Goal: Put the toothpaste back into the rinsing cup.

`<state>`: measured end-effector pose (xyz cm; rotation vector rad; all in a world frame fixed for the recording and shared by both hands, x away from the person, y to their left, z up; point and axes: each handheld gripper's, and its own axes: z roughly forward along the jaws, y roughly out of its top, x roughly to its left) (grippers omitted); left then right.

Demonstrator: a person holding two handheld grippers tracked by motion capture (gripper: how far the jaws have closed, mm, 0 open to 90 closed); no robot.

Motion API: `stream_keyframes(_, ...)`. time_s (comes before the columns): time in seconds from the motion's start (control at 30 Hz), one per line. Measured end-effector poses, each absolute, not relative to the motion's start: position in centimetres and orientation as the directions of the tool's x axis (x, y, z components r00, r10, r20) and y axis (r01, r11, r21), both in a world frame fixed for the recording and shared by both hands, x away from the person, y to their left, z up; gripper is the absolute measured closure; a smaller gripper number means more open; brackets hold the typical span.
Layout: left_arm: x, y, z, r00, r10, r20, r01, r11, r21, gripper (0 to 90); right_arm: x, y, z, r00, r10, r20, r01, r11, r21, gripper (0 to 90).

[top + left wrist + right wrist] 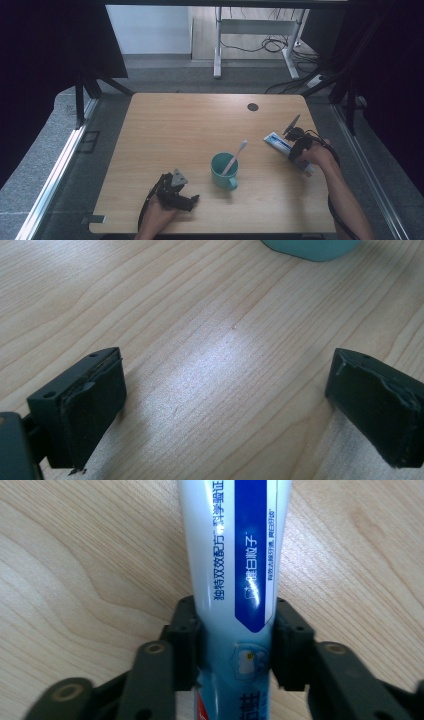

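A white and blue toothpaste tube lies flat on the wooden table at the right. My right gripper is shut on the toothpaste tube, one jaw pressed against each side of it near the table top. A teal mug stands at the middle front with a white toothbrush leaning in it. Left of the mug, my left gripper rests low over the table with its jaws wide apart and nothing between them. In the left gripper view, my left gripper faces bare wood, with the mug's base just ahead.
A black round grommet sits in the table's far right part. The table's front edge runs close under both hands. Beyond the far edge, a white desk frame and loose cables sit on the floor.
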<state>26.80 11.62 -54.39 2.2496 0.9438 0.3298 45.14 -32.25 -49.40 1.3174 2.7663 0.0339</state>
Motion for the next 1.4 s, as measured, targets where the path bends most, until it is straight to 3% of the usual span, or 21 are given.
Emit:
stream_keyframes(0.23,26.8,11.6,-54.4,0.707,0.707,-0.023,0.538,-0.517,0.665,3.1,44.9,-32.4,-49.0,-0.612,0.788,-0.072,0.783,0.616,0.082,69.9)
stream_keyframes(0.57,26.8,11.6,-54.4,0.707,0.707,-0.023,0.539,-0.516,0.666,3.1,44.0,-31.9,-48.5,-0.623,0.779,-0.073,0.77,0.627,0.119,71.6)
stream_keyframes(1.4,26.8,11.6,-54.4,0.706,0.708,-0.024,0.54,-0.515,0.666,3.1,39.6,-32.6,-45.5,-0.648,0.761,-0.025,0.696,0.605,0.385,72.3)
